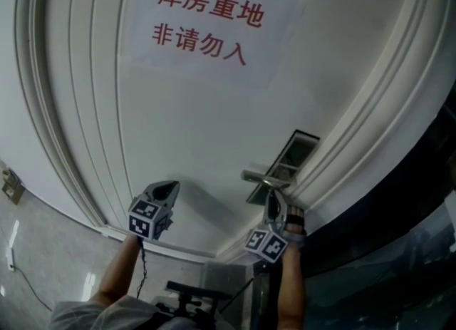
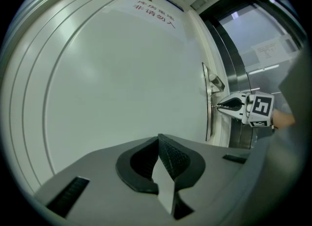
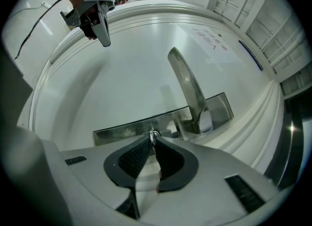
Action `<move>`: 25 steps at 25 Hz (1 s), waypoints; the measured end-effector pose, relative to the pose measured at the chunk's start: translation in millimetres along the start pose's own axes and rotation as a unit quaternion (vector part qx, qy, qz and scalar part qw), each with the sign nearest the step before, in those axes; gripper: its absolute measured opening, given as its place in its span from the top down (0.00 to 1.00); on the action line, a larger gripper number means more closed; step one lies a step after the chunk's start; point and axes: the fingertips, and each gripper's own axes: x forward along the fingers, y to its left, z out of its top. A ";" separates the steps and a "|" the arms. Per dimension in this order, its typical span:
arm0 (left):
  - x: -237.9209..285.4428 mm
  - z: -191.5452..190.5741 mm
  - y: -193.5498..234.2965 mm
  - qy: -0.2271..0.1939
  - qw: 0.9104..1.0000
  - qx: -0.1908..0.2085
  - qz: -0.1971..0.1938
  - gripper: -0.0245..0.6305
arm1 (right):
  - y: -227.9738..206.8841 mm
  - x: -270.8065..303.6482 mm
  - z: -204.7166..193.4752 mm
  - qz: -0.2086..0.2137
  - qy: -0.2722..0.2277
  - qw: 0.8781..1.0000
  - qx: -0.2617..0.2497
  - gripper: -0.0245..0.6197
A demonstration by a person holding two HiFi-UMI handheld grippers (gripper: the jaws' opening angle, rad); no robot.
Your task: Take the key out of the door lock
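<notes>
A small metal key (image 3: 153,135) sticks out of the steel lock plate (image 3: 122,131) on a white door, just below the lever handle (image 3: 187,86). My right gripper (image 3: 152,143) is pinched on the key's head, its ribbed pads closed around it. From the left gripper view the same gripper (image 2: 220,106) meets the plate (image 2: 208,122) at its tip. In the head view the right gripper (image 1: 273,199) sits under the handle (image 1: 260,177) and hides the key. My left gripper (image 1: 171,187) hangs shut and empty, off the door to the left.
The white door (image 1: 199,122) has raised curved mouldings and a paper sign (image 1: 206,26) with red characters. A dark frame and glass panel (image 1: 399,236) run along its right edge. A cable trails from the left gripper (image 3: 105,38).
</notes>
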 end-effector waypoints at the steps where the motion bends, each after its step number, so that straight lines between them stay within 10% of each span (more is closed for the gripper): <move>1: -0.4 0.1 0.2 0.000 1.000 0.000 0.001 0.95 | -0.6 -0.1 0.1 -0.002 -0.001 1.000 -0.002 0.89; 25: -10.0 -0.2 -0.1 -0.003 1.000 0.001 0.007 0.95 | 0.5 -0.5 0.7 -0.012 0.012 0.997 -0.076 0.93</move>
